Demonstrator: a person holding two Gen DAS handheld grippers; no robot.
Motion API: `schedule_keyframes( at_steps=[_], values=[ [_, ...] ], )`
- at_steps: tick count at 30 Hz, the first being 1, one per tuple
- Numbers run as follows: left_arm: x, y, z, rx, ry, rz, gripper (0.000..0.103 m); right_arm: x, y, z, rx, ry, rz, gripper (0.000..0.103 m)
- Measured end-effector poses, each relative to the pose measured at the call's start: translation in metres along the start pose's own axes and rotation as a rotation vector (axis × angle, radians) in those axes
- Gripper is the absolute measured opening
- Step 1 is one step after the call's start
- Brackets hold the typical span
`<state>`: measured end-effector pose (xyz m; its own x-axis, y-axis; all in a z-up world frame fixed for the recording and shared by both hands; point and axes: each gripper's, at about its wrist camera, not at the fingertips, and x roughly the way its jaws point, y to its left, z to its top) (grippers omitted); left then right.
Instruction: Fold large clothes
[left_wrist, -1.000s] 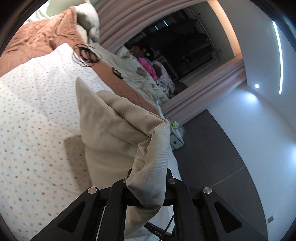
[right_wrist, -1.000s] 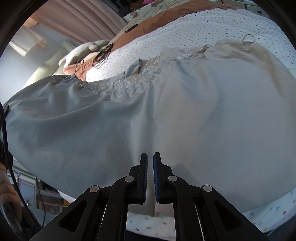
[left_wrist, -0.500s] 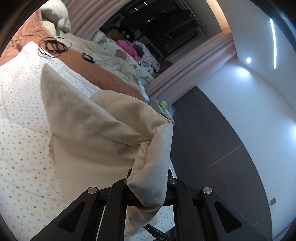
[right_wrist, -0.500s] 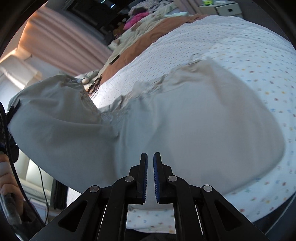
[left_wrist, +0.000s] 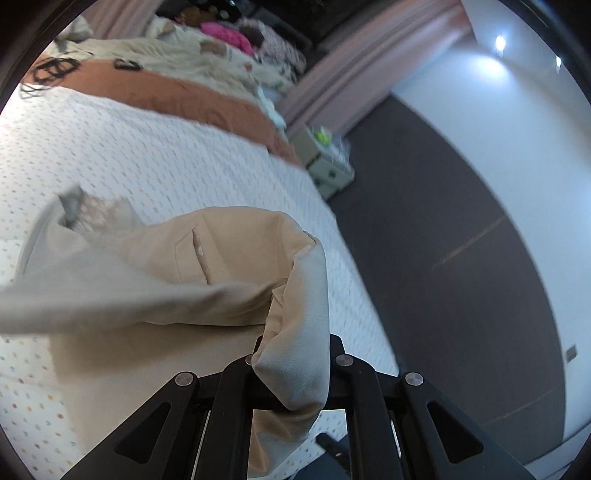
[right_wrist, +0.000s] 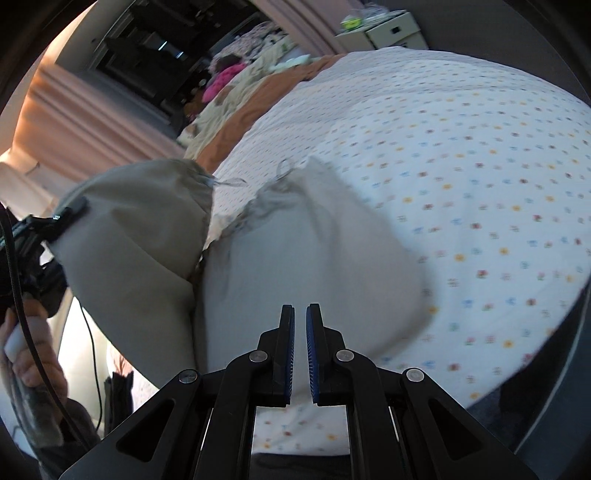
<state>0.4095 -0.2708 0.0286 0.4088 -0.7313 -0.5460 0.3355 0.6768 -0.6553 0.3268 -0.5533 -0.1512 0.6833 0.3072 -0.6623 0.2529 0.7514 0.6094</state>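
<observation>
A large beige garment (left_wrist: 155, 280) lies partly on the dotted white bedspread (left_wrist: 155, 155). My left gripper (left_wrist: 295, 354) is shut on a bunched edge of it and holds that part lifted; cloth hides the fingertips. In the right wrist view the garment (right_wrist: 303, 266) hangs from the left gripper (right_wrist: 48, 236) at the left and drapes down onto the bed (right_wrist: 461, 166). My right gripper (right_wrist: 300, 314) hovers over the garment's near part, jaws nearly closed with a narrow gap, holding nothing.
An orange-brown blanket (left_wrist: 177, 92) and a pile of clothes (left_wrist: 221, 37) lie at the far side of the bed. A small white cabinet (left_wrist: 328, 162) stands on the dark floor (left_wrist: 443, 258) beyond the bed corner. Pink curtains (right_wrist: 92, 122) hang behind.
The left gripper has carried the held garment edge across, doubling the cloth over itself. In the right wrist view the garment now covers less of the bed. The right gripper's jaws are unchanged.
</observation>
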Motion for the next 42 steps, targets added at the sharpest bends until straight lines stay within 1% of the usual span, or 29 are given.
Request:
schedule_keyframes(
  at_steps=[4,10,11,12,13,14,15,16,17,18,19,20,23,25,29,32,33,34,35,36,37,38,40,42],
  values=[
    [0.040,-0.018,-0.024,0.068,0.101,0.023,0.008,-0.011,-0.015,-0.001,0.020,-0.014,-0.018,0.008],
    [0.075,-0.037,-0.061,0.153,0.201,0.027,0.008,-0.016,-0.028,0.000,0.034,-0.018,-0.027,0.008],
    [0.080,-0.040,-0.066,0.171,0.226,0.026,0.008,-0.016,-0.029,0.000,0.034,-0.017,-0.026,0.008],
    [0.087,-0.042,-0.072,0.192,0.260,0.041,0.008,-0.016,-0.030,-0.001,0.035,-0.015,-0.024,0.008],
    [0.095,-0.043,-0.076,0.210,0.293,0.066,0.009,-0.016,-0.030,-0.001,0.036,-0.012,-0.022,0.008],
    [0.100,-0.043,-0.078,0.219,0.319,0.085,0.014,-0.016,-0.031,-0.002,0.039,-0.008,-0.019,0.008],
    [0.103,-0.042,-0.082,0.219,0.345,0.085,0.018,-0.015,-0.032,-0.002,0.041,-0.004,-0.016,0.008],
    [0.106,-0.039,-0.084,0.202,0.373,0.062,0.032,-0.015,-0.033,-0.003,0.044,-0.002,-0.013,0.017],
    [0.107,-0.036,-0.087,0.176,0.393,0.027,0.048,-0.015,-0.035,-0.003,0.050,-0.002,-0.008,0.028],
    [0.104,-0.032,-0.088,0.147,0.398,-0.012,0.054,-0.014,-0.036,-0.004,0.057,-0.007,-0.003,0.055],
    [0.097,-0.028,-0.088,0.139,0.388,-0.025,0.063,-0.014,-0.037,-0.004,0.061,-0.015,0.001,0.070],
    [0.091,-0.025,-0.087,0.146,0.371,-0.019,0.067,-0.014,-0.037,-0.004,0.061,-0.023,0.008,0.071],
    [0.068,-0.015,-0.089,0.151,0.331,0.018,0.068,-0.008,-0.033,-0.003,0.052,-0.007,0.033,0.071],
    [0.054,-0.001,-0.084,0.120,0.308,0.044,0.068,0.000,-0.032,-0.002,0.045,0.001,0.034,0.071],
    [0.027,0.031,-0.076,0.078,0.245,0.122,0.068,0.017,-0.037,-0.004,0.066,0.031,0.022,0.071],
    [0.014,0.052,-0.071,0.040,0.222,0.156,0.068,0.028,-0.041,-0.004,0.074,0.039,0.015,0.070],
    [0.011,0.059,-0.069,0.027,0.219,0.169,0.068,0.033,-0.043,-0.004,0.078,0.041,0.013,0.065],
    [0.008,0.068,-0.068,0.011,0.218,0.184,0.068,0.037,-0.045,-0.004,0.080,0.047,0.007,0.056],
    [0.006,0.076,-0.067,-0.006,0.217,0.198,0.068,0.039,-0.046,-0.004,0.080,0.048,-0.009,0.052],
    [0.006,0.083,-0.067,-0.028,0.217,0.210,0.068,0.039,-0.048,-0.003,0.076,0.039,-0.010,0.036],
    [0.004,0.091,-0.067,-0.049,0.218,0.218,0.068,0.040,-0.050,-0.003,0.076,0.037,0.017,0.016],
    [0.004,0.097,-0.068,-0.068,0.219,0.222,0.068,0.039,-0.052,-0.003,0.082,0.033,0.037,0.016],
    [0.007,0.108,-0.071,-0.097,0.225,0.225,0.068,0.037,-0.052,-0.006,0.069,0.018,0.026,0.012],
    [0.010,0.116,-0.073,-0.112,0.238,0.229,0.068,0.034,-0.050,-0.010,0.058,0.004,0.014,0.011]
  ],
)
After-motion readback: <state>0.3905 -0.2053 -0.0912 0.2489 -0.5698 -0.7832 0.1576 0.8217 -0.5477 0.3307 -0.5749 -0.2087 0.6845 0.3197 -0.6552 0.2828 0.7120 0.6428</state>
